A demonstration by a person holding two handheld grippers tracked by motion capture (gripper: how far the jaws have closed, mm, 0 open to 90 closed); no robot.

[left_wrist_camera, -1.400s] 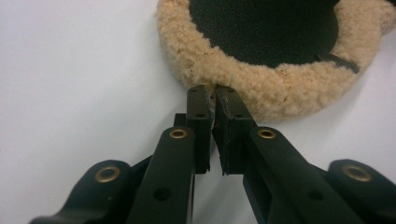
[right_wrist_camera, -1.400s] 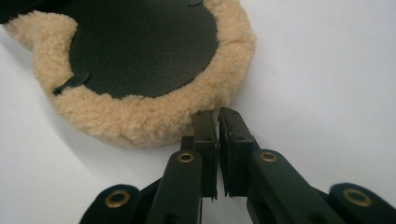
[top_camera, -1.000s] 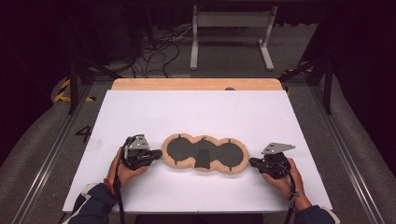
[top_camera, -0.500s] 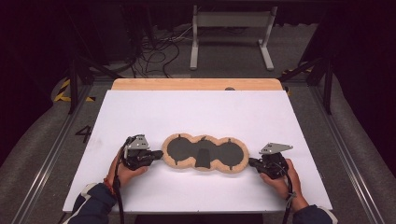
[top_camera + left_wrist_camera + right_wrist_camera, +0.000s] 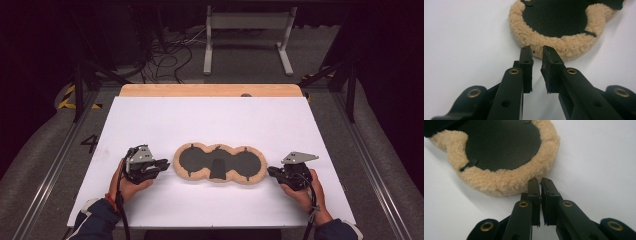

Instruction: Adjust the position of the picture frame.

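On white table, near its front edge, lies fleece pad, a tan double-lobed piece with dark inner faces up, flat, between both grippers. Left gripper sits at the pad's left end, right gripper at its right end, likely set opposite so each can take one end of the rim and lift or fold it evenly. Left gripper view: left jaws stand slightly apart with a narrow gap, they have just been opening a little, nothing between them, tips at the fleece edge but not gripping it. Right gripper view: right jaws nearly closed on nothing, tips just touching or just short of the fleece rim, can't tell which. High view gives the whole layout and the hands; gripper views give the jaw gaps and pile texture, which high view blurs
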